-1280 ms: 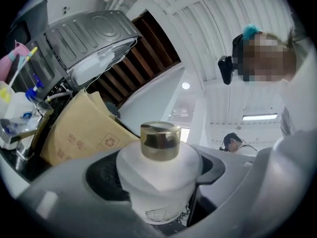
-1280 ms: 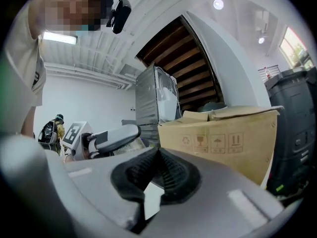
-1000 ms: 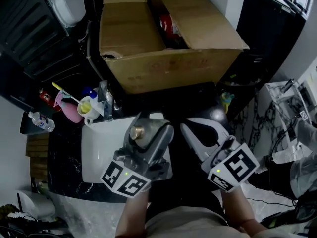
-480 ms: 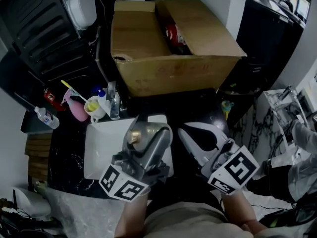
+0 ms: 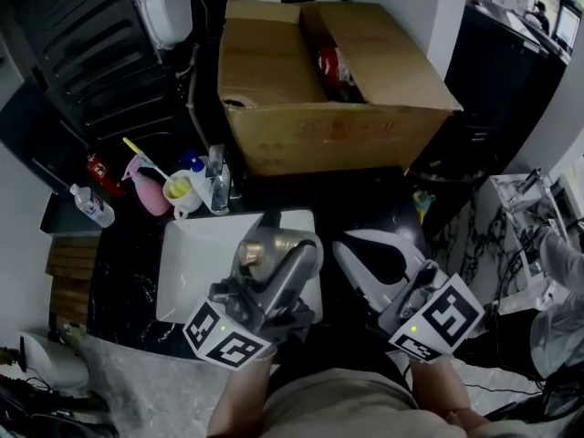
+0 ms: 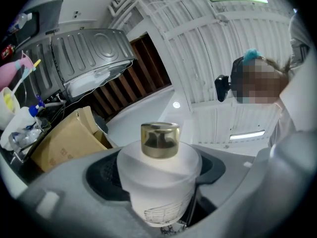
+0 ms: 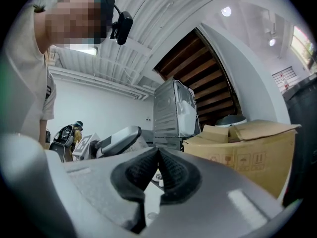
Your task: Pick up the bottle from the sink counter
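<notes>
Holding the bottle (image 6: pixel 158 182): we had this white bottle with a gold cap upright in the left gripper (image 5: pixel 278 261), up off the worktop (image 5: pixel 119 276).
Left gripper: its jaws were clamped on the bottle's body from both sides.
Sink (image 5: pixel 187 267): in the head view the white basin lay under the bottle, which overlapped its right part.
Right gripper (image 7: pixel 157 155): we kept it just beside the left one, jaws together, with nothing between them.
Faucet (image 5: pixel 217 181): stood at the sink's far edge, a yellow cup (image 5: pixel 180 190) beside it.
Cardboard box (image 5: pixel 319 126): sat open beyond the sink.
</notes>
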